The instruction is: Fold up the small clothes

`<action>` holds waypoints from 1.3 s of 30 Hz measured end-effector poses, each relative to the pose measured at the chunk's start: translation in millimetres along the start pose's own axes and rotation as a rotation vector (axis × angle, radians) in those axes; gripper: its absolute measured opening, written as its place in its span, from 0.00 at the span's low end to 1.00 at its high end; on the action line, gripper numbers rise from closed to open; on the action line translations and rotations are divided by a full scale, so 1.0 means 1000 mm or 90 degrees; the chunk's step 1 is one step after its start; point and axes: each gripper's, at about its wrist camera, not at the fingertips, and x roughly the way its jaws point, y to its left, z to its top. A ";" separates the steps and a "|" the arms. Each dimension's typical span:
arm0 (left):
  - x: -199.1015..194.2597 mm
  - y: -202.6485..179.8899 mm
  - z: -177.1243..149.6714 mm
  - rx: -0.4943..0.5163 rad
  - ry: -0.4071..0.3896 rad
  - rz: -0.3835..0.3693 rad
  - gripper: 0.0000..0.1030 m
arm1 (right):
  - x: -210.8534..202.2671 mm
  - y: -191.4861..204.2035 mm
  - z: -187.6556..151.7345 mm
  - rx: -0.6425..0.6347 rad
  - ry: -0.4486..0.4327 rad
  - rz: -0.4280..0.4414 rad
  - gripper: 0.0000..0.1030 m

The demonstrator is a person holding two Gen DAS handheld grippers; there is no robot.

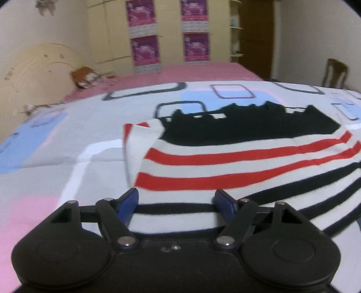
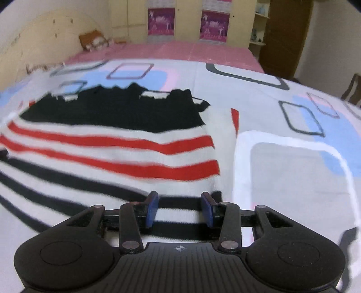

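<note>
Striped white, red and black knit garment (image 1: 225, 162) lay flat on the patterned bedsheet (image 1: 56, 139), stretching sideways just ahead of us; our left gripper (image 1: 176, 200) and right gripper (image 2: 179, 202) gaped wide over its near hem.

The shirt (image 1: 237, 162) is showing white with two red stripes across the middle, thin black stripes nearer the grippers, and a solid black band with a jagged edge at the far end. The sheet (image 1: 56, 139) beneath is showing pale grey, with pastel blue and pink blocks and dark-outlined rounded rectangles. Beyond it, the bed (image 2: 171, 50) is showing plain pink. The posters (image 2: 161, 21) on the cream wardrobe are glowing magenta. Both grippers are showing black bodies with blue pads (image 2: 151, 208).
</note>
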 end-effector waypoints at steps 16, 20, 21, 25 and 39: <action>-0.034 -0.023 -0.031 -0.016 0.004 -0.035 0.73 | -0.032 0.028 -0.039 0.001 0.010 0.025 0.39; -0.040 -0.025 -0.020 -0.047 -0.015 -0.054 0.72 | -0.041 0.046 -0.029 0.030 -0.042 0.066 0.39; -0.042 -0.037 -0.018 -0.034 -0.019 -0.068 0.73 | -0.042 0.059 -0.027 0.029 -0.047 0.094 0.39; -0.041 -0.081 -0.021 0.027 -0.003 -0.106 0.76 | -0.029 0.100 -0.028 -0.004 -0.030 0.150 0.39; -0.029 -0.002 -0.044 -0.005 0.032 -0.007 1.00 | -0.032 0.008 -0.059 0.053 -0.024 0.017 0.39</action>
